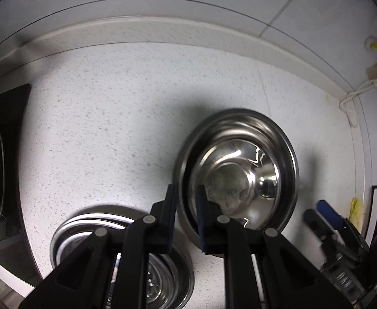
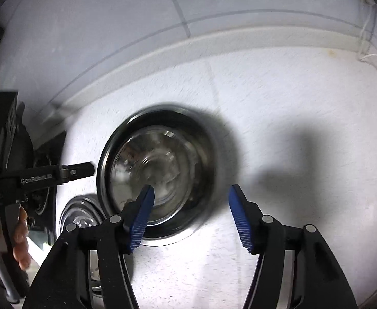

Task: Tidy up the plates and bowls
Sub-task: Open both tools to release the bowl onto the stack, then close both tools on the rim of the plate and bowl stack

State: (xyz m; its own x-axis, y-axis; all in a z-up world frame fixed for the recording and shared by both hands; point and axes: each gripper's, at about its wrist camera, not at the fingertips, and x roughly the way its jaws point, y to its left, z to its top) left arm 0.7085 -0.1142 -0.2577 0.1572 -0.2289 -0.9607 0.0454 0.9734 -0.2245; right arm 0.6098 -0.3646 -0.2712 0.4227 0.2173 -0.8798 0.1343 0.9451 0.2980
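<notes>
A steel bowl [image 1: 242, 170] stands tilted over the white speckled counter, its left rim between the fingers of my left gripper [image 1: 187, 213], which is shut on it. The same bowl [image 2: 160, 175] shows blurred in the right wrist view, with my left gripper's finger at its left rim. My right gripper [image 2: 191, 216] is open and empty, its fingers just in front of the bowl. A second steel dish with a white rim [image 1: 85, 229] lies on the counter below my left gripper; it also shows in the right wrist view [image 2: 80, 219].
A black stove top [image 1: 0, 159] lies at the counter's left edge. A raised backsplash ledge [image 1: 162, 31] and tiled wall run along the back. White cords [image 1: 355, 92] hang at the right corner. The right gripper [image 1: 327, 219] shows at the left wrist view's right edge.
</notes>
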